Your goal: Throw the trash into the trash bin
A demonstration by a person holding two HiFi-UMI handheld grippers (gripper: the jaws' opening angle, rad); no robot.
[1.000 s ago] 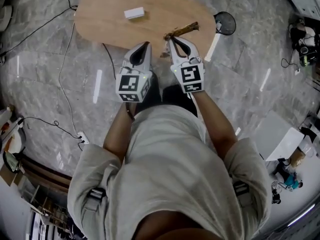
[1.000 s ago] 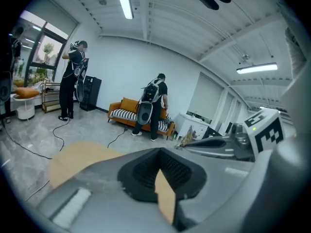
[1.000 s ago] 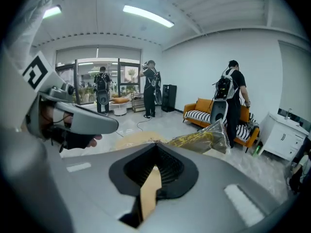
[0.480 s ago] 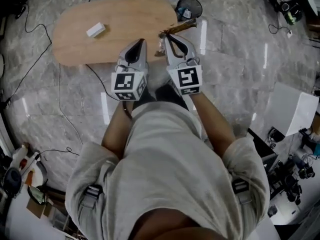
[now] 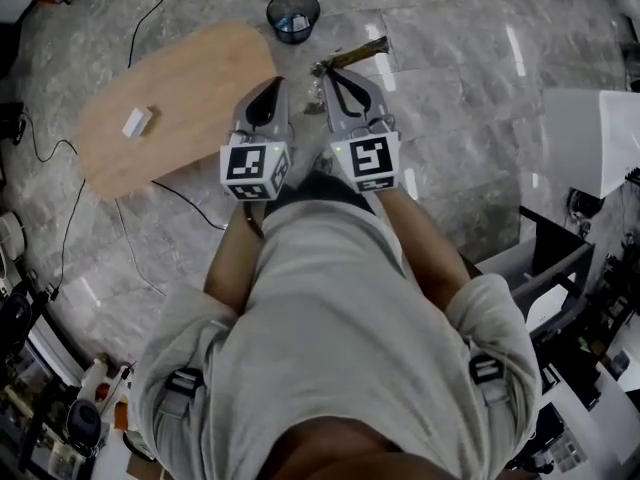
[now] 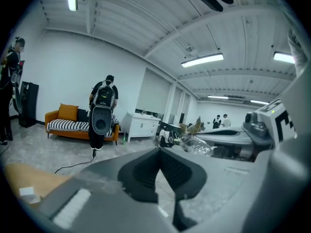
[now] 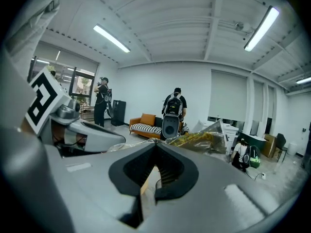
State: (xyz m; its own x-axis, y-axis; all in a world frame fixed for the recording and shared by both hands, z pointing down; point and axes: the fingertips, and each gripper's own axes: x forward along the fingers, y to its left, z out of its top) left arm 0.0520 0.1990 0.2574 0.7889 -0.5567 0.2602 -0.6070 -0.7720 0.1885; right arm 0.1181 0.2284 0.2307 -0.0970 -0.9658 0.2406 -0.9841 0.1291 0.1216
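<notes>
Both pairs of jaws are closed: the right gripper (image 5: 322,69) clenches a crinkly golden wrapper (image 5: 356,55) above the floor (image 5: 450,118), near the trash bin (image 5: 270,16); the left gripper (image 5: 274,84) is pressed together, empty, beside the wooden surface (image 5: 180,98).

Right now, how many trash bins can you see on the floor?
1. The trash bin stands on the floor just beyond the end of the wooden table, at the top of the head view. More may be hidden outside the pictures.

table (image 5: 200,78) left — box (image 5: 137,122) on it, bin (image 5: 272,18) behind
</notes>
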